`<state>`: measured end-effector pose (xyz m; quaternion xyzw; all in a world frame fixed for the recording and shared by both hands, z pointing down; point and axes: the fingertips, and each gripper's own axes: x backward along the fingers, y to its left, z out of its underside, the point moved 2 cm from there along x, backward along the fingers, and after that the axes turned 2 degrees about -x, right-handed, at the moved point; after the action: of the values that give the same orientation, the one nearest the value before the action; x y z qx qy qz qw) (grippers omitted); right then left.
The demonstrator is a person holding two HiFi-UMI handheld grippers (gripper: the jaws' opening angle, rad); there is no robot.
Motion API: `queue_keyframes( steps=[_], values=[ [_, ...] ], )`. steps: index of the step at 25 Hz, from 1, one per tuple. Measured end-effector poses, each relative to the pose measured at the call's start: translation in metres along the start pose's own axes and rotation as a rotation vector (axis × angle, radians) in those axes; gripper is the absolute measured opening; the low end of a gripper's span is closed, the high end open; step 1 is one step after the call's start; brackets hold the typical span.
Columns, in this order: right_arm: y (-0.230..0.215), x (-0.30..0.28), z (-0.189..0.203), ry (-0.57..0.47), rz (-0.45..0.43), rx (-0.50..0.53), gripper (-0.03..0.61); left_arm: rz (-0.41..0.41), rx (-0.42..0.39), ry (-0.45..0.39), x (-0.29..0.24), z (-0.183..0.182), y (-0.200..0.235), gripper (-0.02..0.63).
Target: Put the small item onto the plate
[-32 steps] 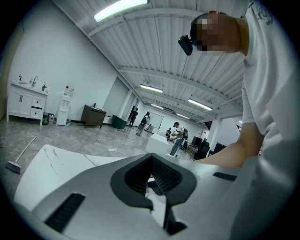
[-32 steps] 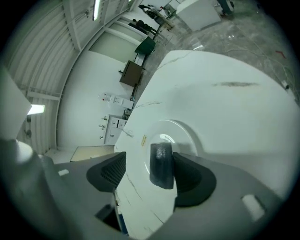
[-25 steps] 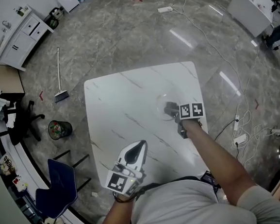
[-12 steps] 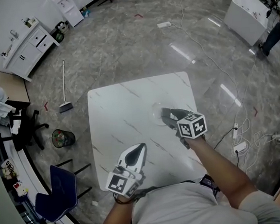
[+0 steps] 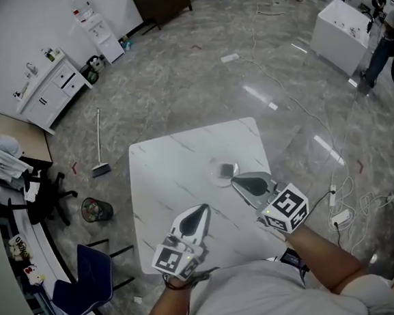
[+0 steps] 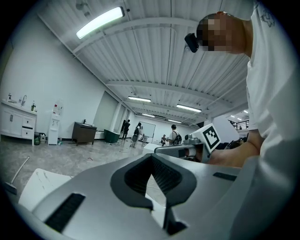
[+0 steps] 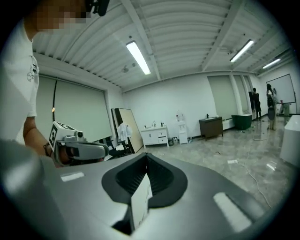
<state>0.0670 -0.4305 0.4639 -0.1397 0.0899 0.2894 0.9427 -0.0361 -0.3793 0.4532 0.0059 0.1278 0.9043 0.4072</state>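
The room was big, with a grey stone floor [image 5: 177,86], and a white worktop [image 5: 164,170] stood in the middle of it.

On the left, the left gripper [image 5: 203,208] was held over the near part of the worktop. Its jaws were pressed together at the tips and there was nothing in them. It was well apart from the plate.

Further right, near the far right part of the worktop, sat the clear plate [image 5: 216,178]. A small grey item [image 5: 228,169] seemed to lie on it, on the side closest to the right gripper. It was too small in the head view to tell its shape or which way it pointed.

Right again was the right gripper [image 5: 236,181]. Its jaws had just closed, and its own view showed them tight together with nothing between them. The tips sat just beside the near right edge of the plate, in the air and not touching it. From those tips the item lay a little ahead and to the left.

So the right gripper was much the nearer of the two to the plate. I think the item was already on the plate and the job looked done. If it needed one more nudge, the right gripper would be the one to do it, going forward and a bit left.
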Motion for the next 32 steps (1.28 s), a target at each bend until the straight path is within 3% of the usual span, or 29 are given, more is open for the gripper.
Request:
queue_keyframes(
  steps=[4,13,21,32],
  values=[
    [0.023,0.032,-0.025,-0.097,-0.046,0.023,0.003,0.008,-0.030,-0.026,0.002,-0.016,-0.024,0.006],
    [0.070,0.071,-0.052,-0.173,-0.077,0.040,0.003,-0.019,-0.062,-0.056,0.025,-0.048,-0.047,0.006],
    [0.123,0.072,-0.059,-0.203,-0.014,0.052,0.002,0.015,-0.103,-0.067,0.061,-0.077,-0.054,0.006],
    [0.221,0.083,-0.058,-0.246,0.104,0.042,0.002,0.115,-0.153,-0.088,0.148,-0.086,-0.078,0.006]
  ],
)
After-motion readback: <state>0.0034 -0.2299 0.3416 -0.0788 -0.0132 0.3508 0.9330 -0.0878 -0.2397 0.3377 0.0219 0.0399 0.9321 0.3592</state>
